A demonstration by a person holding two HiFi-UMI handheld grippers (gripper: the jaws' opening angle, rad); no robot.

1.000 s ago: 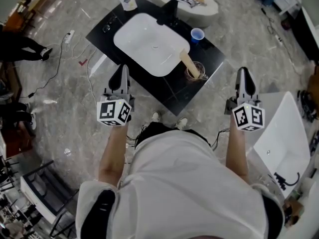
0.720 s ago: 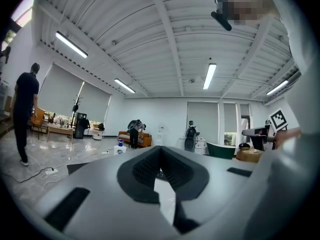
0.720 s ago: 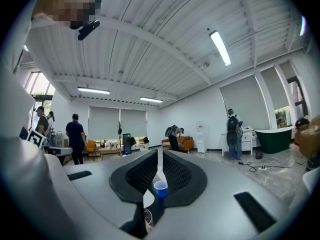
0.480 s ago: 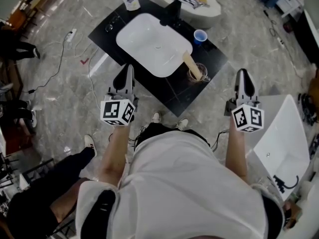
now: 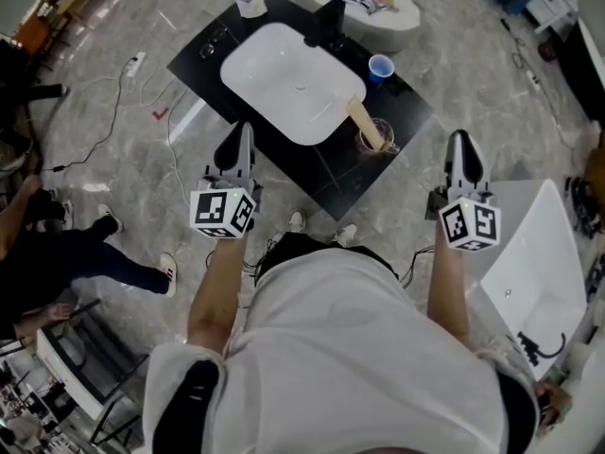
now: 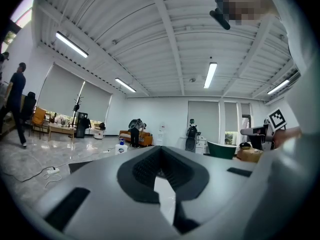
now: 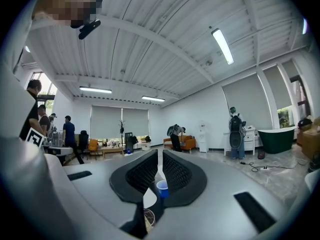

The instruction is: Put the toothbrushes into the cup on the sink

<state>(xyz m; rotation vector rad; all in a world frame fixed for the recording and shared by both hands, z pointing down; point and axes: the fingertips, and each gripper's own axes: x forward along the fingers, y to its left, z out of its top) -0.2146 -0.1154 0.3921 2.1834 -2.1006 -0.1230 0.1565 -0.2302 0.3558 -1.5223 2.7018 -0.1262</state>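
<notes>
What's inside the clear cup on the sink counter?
A beige toothbrush handle leans out of the clear cup toward the basin. Its lower end is hidden inside; one brush or more, unclear.

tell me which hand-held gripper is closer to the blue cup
Right. The right hand-held gripper hangs off the counter's near right side, the blue cup ahead and slightly left of it. The left hand-held gripper is on the far side of the basin from the cup.
</notes>
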